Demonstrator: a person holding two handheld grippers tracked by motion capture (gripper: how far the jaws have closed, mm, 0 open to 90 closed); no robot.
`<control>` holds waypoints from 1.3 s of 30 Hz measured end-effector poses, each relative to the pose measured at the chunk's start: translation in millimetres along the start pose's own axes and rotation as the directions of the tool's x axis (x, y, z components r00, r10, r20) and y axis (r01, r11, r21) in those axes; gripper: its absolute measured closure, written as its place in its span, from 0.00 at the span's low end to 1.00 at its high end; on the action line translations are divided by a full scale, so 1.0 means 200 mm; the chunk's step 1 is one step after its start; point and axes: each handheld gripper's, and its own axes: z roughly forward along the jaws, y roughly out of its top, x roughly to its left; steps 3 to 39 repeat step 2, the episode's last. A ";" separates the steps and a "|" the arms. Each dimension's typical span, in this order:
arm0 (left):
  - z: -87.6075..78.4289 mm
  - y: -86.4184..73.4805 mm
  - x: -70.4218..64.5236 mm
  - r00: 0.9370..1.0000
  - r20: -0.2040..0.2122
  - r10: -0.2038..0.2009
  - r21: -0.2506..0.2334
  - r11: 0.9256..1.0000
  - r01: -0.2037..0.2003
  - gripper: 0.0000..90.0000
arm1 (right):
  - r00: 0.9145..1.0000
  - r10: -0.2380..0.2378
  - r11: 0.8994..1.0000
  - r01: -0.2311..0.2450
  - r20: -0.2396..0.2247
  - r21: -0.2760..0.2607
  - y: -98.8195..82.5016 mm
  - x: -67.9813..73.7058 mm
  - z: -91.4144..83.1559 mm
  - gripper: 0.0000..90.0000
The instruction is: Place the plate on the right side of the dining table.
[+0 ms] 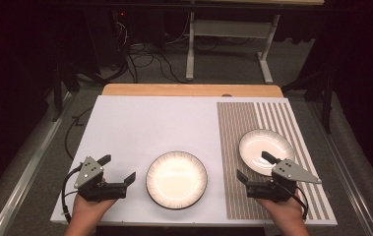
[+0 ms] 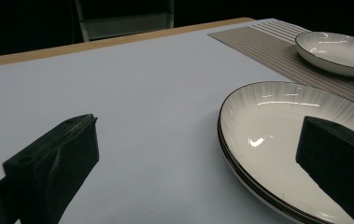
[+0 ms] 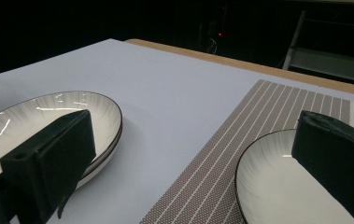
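No brand, label or writing can be read on any of the things here.

The left gripper (image 1: pixel 120 169) sits at the near left of the white table (image 1: pixel 139 123), jaws spread wide with nothing between them. In the left gripper view its right jaw stands in front of the stack of plates (image 2: pixel 277 140), but I cannot tell whether it touches the rim. The right gripper (image 1: pixel 254 167) is at the near right, jaws released and as wide apart as they go, also holding nothing.

The stack of plates (image 1: pixel 176 179) lies near the front edge of the table, at about 3 o'clock from the left gripper and 9 o'clock from the right one; the left gripper view shows at least two dark rims, one on the other. A single plate (image 1: pixel 265 150) rests on the striped mat (image 1: pixel 233 147), at roughly 1 o'clock from the right gripper, whose upper jaw reaches over the plate's near rim. In the right gripper view the plate (image 3: pixel 277 186) lies under the right jaw and the stack (image 3: pixel 48 116) behind the left one.

The mat covers the right part of the table and reaches close to its right and front edges. From 10 to 12 o'clock of the stack the white top lies open up to the wooden strip (image 1: pixel 191 90) at the far edge. The two plates are well apart, with a bare band of table and mat between them.
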 end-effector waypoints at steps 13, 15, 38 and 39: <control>0.00 0.00 0.00 1.000 -0.001 -0.001 0.002 1.000 0.001 0.00 | 1.000 0.003 1.000 -0.003 0.002 0.001 0.00 0.00 0.00 0.01; 0.00 0.00 0.00 1.000 -0.001 -0.001 0.002 1.000 0.001 0.00 | 1.000 0.003 1.000 -0.003 0.002 0.001 0.00 0.00 0.00 0.01; 0.00 0.00 0.00 1.000 -0.001 -0.001 0.002 1.000 0.001 0.00 | 1.000 0.003 1.000 -0.003 0.002 0.001 0.00 0.00 0.00 0.01; 0.00 0.00 0.00 1.000 -0.001 -0.001 0.002 1.000 0.001 0.00 | 1.000 0.003 1.000 -0.003 0.002 0.001 0.00 0.00 0.00 0.01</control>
